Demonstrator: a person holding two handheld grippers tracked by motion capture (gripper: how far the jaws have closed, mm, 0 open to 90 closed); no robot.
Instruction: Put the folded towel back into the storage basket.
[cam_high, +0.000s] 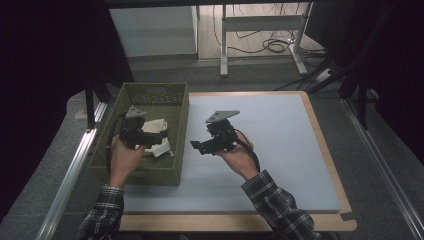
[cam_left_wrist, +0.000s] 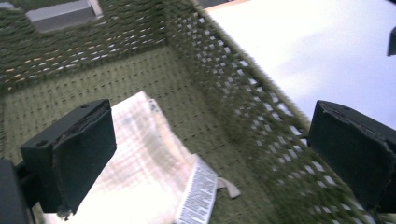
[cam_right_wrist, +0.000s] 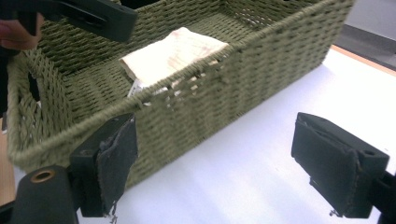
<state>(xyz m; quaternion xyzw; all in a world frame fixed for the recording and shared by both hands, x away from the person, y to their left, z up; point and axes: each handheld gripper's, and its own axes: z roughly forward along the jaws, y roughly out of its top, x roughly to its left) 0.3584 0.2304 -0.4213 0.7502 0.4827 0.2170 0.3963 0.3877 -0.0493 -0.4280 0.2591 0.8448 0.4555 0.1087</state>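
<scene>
- Woven green basket (cam_high: 112, 150) holds the folded cloth (cam_high: 159, 125); both hands should draw clear without snagging its rim.
- Left gripper (cam_left_wrist: 210, 154): jaws spread empty above the cloth (cam_left_wrist: 140, 163).
- Right gripper (cam_right_wrist: 224, 168): jaws wide, empty, over the tabletop (cam_right_wrist: 261, 140) beside the basket (cam_right_wrist: 224, 88).

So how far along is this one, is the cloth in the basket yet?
Done: the folded cream cloth with its printed label lies on the floor of the green woven basket. In hand: nothing. The left gripper hangs over the basket and the right gripper is beside it over the white mat, both open and empty. Left: apparently just drawing the grippers back; no other cloth lies on the mat.
</scene>
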